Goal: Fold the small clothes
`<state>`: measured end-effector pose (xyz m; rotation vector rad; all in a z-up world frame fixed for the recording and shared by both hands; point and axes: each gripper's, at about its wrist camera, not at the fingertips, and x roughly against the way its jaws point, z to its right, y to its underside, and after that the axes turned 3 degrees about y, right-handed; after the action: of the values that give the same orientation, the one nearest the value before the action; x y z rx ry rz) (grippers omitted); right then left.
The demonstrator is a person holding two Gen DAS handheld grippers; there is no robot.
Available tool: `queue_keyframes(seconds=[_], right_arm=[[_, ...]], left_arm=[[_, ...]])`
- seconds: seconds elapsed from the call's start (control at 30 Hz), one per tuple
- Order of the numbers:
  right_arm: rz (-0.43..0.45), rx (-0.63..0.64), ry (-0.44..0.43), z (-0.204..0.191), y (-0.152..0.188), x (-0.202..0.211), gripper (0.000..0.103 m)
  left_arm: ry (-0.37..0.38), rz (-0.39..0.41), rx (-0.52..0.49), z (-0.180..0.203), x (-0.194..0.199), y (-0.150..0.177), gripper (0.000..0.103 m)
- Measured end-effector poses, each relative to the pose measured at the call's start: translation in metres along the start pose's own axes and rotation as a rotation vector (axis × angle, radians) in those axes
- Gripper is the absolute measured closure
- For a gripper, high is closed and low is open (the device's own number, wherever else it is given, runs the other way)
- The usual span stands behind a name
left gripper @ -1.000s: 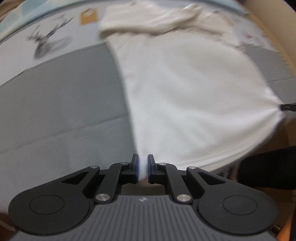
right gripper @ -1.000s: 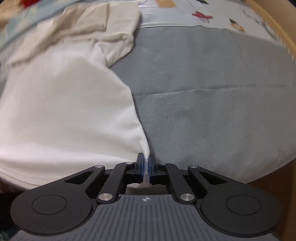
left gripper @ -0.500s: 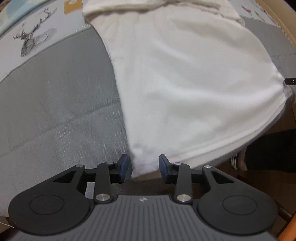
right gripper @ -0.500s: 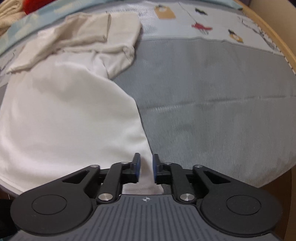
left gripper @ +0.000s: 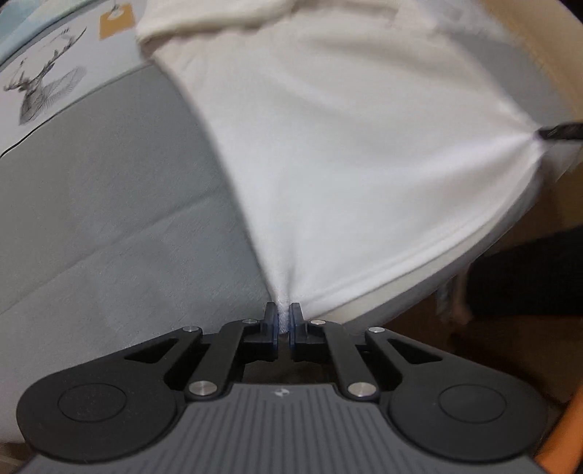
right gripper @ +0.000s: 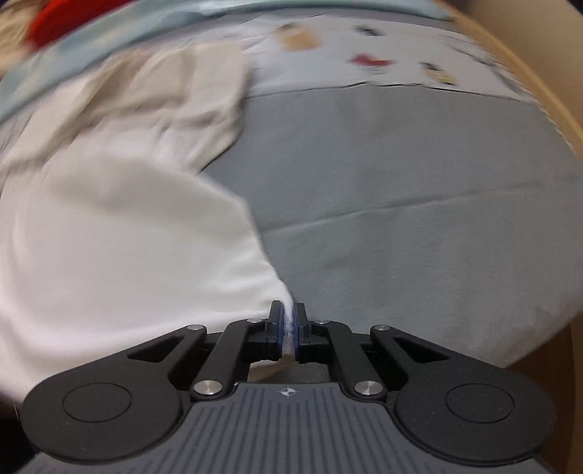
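A white T-shirt (left gripper: 357, 146) lies spread on the grey mat (left gripper: 109, 204), its hem toward me. My left gripper (left gripper: 283, 313) is shut on the shirt's near left hem corner. My right gripper (right gripper: 289, 317) is shut on the near right hem corner of the shirt (right gripper: 120, 248); its tip also shows at the right edge of the left wrist view (left gripper: 561, 131), pulling the cloth taut. The sleeves and top of the shirt are bunched at the far end (right gripper: 175, 94). Both views are motion-blurred.
The grey mat (right gripper: 419, 204) borders a pale printed sheet with a deer drawing (left gripper: 43, 87) and small pictures (right gripper: 371, 60). A red item (right gripper: 69, 18) lies at the far left. A wooden edge (right gripper: 546, 94) curves on the right. The mat's front edge drops to dark floor (left gripper: 528, 277).
Half a second ago both grippers were open around the hem corners. Now both have shut on them, and the hem is pulled taut between them.
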<state>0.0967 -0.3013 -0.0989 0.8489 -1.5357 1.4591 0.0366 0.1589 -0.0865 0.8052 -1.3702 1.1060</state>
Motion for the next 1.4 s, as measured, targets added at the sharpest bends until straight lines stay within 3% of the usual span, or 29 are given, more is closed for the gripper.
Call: queue_keyframes(seconds=[0.07, 0.13, 0.17, 0.2, 0.23, 0.3, 0.4, 0.43, 0.5, 0.6, 0.7, 0.83, 0.87, 0.9, 0.93, 0.97, 1.13, 1.2, 1.27, 1.4], right_arm=[[-0.072, -0.002, 0.021, 0.004, 0.003, -0.011, 0.098], [-0.133, 0.053, 0.012, -0.005, 0.009, -0.018, 0.098], [-0.118, 0.095, 0.041, -0.010, 0.009, -0.017, 0.097], [-0.045, 0.113, 0.066, -0.014, 0.006, -0.006, 0.092], [-0.045, 0.113, 0.066, -0.014, 0.006, -0.006, 0.090], [0.029, 0.062, -0.011, -0.010, 0.000, 0.007, 0.088], [0.056, 0.034, -0.108, -0.012, -0.002, 0.012, 0.088], [0.038, 0.052, -0.116, -0.017, 0.000, 0.009, 0.088], [-0.108, 0.160, -0.065, -0.035, 0.012, -0.014, 0.081], [-0.148, 0.188, -0.015, -0.044, 0.015, -0.022, 0.080], [-0.047, 0.131, -0.048, -0.041, 0.004, -0.006, 0.080], [0.160, 0.011, -0.134, -0.034, -0.014, 0.031, 0.082], [0.195, -0.015, -0.162, -0.034, -0.022, 0.037, 0.099], [0.224, -0.041, -0.190, -0.036, -0.029, 0.045, 0.103], [0.305, -0.080, -0.271, -0.041, -0.050, 0.062, 0.103], [0.305, -0.080, -0.271, -0.041, -0.050, 0.062, 0.103], [0.419, -0.203, -0.352, -0.059, -0.114, 0.080, 0.102], [0.409, -0.298, -0.365, -0.063, -0.142, 0.060, 0.092], [0.394, -0.327, -0.362, -0.063, -0.148, 0.049, 0.088], [0.334, -0.401, -0.304, -0.059, -0.139, 0.005, 0.092]], left_arm=[[-0.032, -0.042, -0.002, -0.001, -0.003, 0.000, 0.097], [-0.024, -0.034, 0.026, -0.004, 0.002, -0.002, 0.093], [-0.016, -0.006, 0.029, -0.004, 0.007, -0.004, 0.090], [-0.011, 0.028, 0.030, -0.005, 0.014, -0.006, 0.085], [-0.003, 0.060, 0.030, -0.003, 0.019, -0.008, 0.085], [0.028, 0.102, 0.031, -0.001, 0.026, -0.010, 0.085], [0.056, 0.108, 0.024, 0.008, 0.021, -0.010, 0.085], [0.043, 0.089, 0.017, 0.009, 0.015, -0.010, 0.085], [0.018, 0.036, 0.021, 0.006, -0.007, -0.009, 0.085], [-0.006, 0.049, 0.016, 0.010, -0.013, -0.015, 0.085], [-0.022, 0.180, 0.031, 0.012, 0.009, -0.030, 0.085], [-0.063, 0.405, 0.102, 0.019, 0.043, -0.048, 0.081], [-0.096, 0.464, 0.116, 0.024, 0.051, -0.052, 0.080], [-0.135, 0.524, 0.117, 0.032, 0.059, -0.056, 0.076], [-0.161, 0.574, 0.114, 0.038, 0.066, -0.061, 0.071], [-0.160, 0.608, 0.122, 0.041, 0.072, -0.066, 0.068], [-0.190, 0.694, 0.062, 0.062, 0.098, -0.121, 0.066], [-0.188, 0.697, 0.043, 0.070, 0.096, -0.149, 0.066], [-0.185, 0.710, 0.013, 0.077, 0.082, -0.181, 0.066], [-0.117, 0.710, 0.000, 0.088, 0.033, -0.217, 0.074]])
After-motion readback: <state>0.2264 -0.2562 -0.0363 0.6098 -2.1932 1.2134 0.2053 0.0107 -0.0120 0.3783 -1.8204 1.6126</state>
